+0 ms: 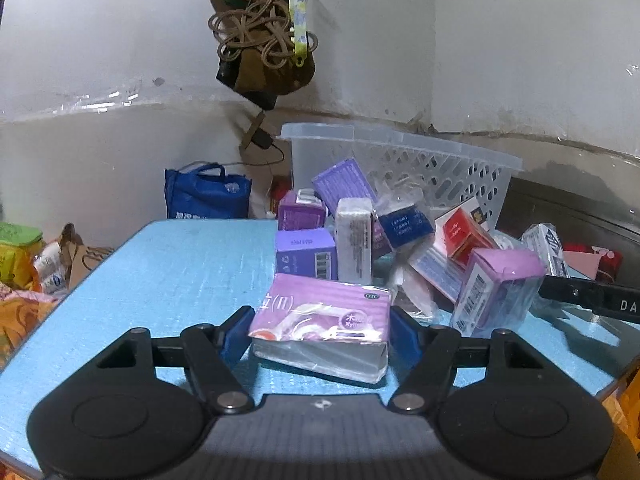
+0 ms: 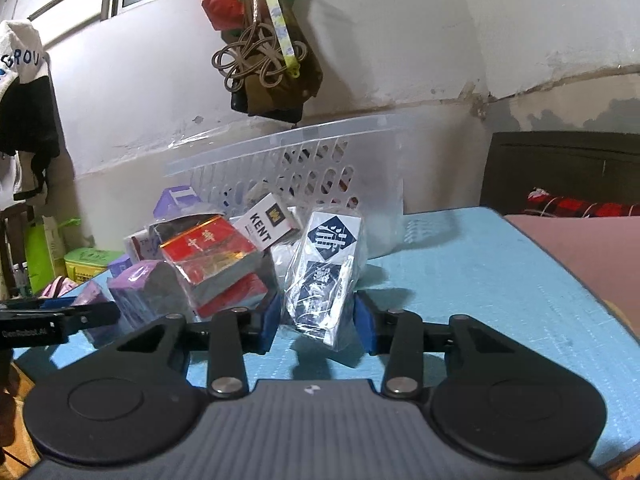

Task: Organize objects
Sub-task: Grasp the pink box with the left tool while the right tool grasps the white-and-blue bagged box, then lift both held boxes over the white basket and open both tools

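L gripper [image 1: 320, 330] clamps purple pack [image 1: 322, 322]; R gripper [image 2: 318, 322] (half-open) straddles navy-white pack [image 2: 326, 276].

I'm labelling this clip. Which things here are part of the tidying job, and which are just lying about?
Part of the job:
purple box between the left gripper fingers
navy-and-white pack between the right gripper fingers
red pack
white basket

Lying about:
blue bag
hanging cords

Glossy film-wrapped purple box [image 1: 320, 320], translucent perforated plastic basket [image 1: 440, 168], matt textured blue tabletop [image 1: 160, 272], crinkly clear-wrapped navy-white pack [image 2: 326, 272]
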